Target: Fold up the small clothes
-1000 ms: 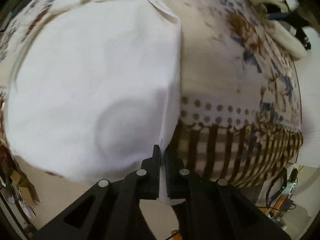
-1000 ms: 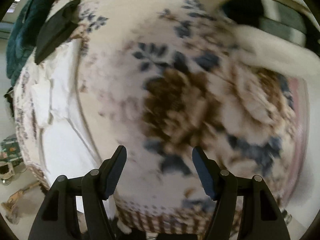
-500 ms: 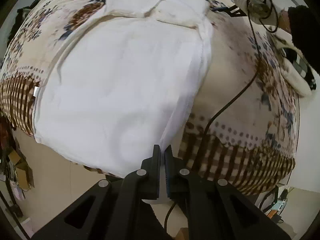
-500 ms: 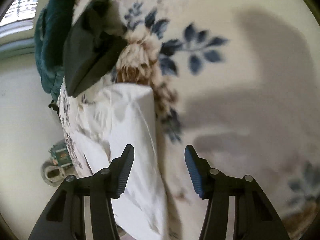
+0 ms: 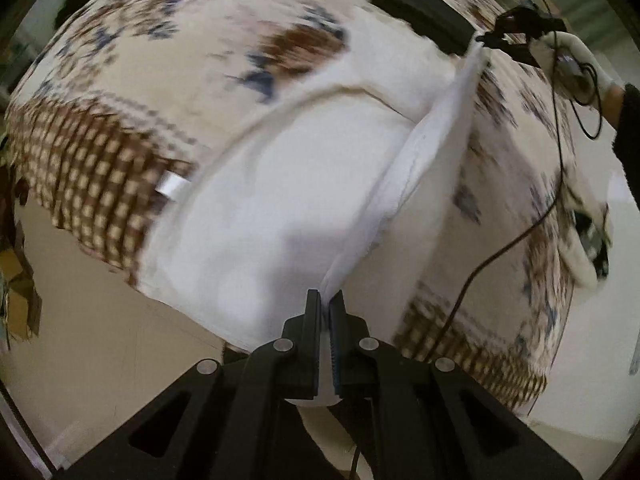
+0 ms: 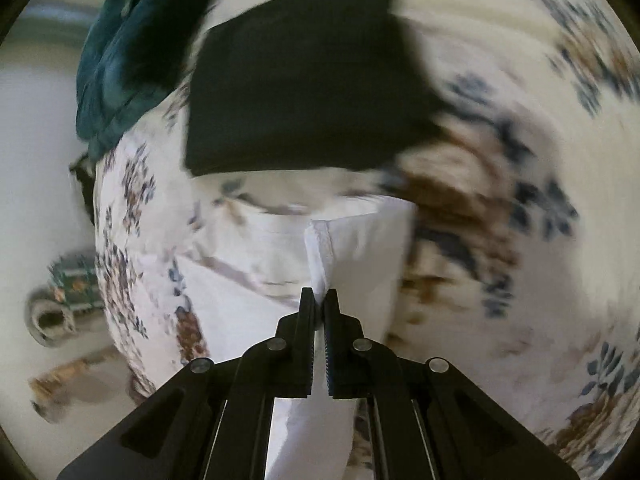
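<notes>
Right claw (image 6: 319,300) now clamped on white garment (image 6: 360,248), like left claw (image 5: 330,304).

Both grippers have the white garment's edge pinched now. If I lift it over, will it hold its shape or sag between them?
Likely sag: the white garment is thin cloth, already creased and draping over the bed edge. The edge between the left gripper and right gripper looks raised and fairly taut, so keeping tension should help. It probably weighs little, and the unheld side may trail across the floral bedspread.
</notes>
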Tool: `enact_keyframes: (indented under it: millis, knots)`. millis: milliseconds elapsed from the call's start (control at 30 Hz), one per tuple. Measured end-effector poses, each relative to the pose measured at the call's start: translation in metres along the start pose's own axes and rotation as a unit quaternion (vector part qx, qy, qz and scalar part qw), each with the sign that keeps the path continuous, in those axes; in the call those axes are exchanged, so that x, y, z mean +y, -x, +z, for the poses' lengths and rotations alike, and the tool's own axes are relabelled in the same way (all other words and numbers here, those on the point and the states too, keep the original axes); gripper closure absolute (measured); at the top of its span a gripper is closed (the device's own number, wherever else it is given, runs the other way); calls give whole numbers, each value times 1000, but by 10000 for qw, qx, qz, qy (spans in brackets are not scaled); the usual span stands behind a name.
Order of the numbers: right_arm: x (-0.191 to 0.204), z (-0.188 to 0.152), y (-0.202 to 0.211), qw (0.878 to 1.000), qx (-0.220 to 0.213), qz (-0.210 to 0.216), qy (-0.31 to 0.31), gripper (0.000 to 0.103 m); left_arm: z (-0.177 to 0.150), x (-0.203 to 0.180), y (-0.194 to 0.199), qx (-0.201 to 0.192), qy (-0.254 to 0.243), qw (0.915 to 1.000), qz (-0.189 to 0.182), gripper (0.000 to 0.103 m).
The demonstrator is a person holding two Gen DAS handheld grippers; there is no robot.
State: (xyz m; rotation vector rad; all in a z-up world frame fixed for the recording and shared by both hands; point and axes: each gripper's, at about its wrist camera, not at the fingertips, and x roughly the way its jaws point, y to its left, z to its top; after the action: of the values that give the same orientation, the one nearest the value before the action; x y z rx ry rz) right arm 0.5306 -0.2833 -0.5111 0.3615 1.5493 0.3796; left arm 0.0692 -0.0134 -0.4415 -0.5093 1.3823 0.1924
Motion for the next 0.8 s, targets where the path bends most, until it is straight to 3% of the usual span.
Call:
enact_keyframes:
  millis: [167,267,400,500,533,567,600,667,733,800]
  knots:
    - [107,29,-47,9970,89,-535,547,99,27,68,-21,64,298,9995,75,101]
    - [158,37,-109,9920,154,-1027,722,99,40,103,-45,205,361,9991,86,101]
    - [174,37,-146,9866,193,-1415,795,99,52,137,-80,504,466,9976,-75,100]
    - [177,36,-172,9829,310,-1646,768,98,56,161,-98,765,710,9938,-382,94]
    - [175,37,-175,9834,348,-1654,657,97,56,166,-99,834,789,9923,-470,87]
    - [172,36,-175,9853,360,-1578,547,92,55,174,-98,884,882,9908,-513,82]
    - [169,34,-172,9881,413,-1416,430,75,54,180,-95,861,941,9901,-582,80]
    - [163,22,-161,9919,504,-1136,252,48,52,190,-89,809,1021,9886,-754,64]
    - [154,-6,-135,9949,446,-877,229,43,50,196,-88,819,1025,9872,-913,50]
    - [143,-38,-114,9956,465,-776,242,43,50,196,-93,916,967,9853,-1069,49]
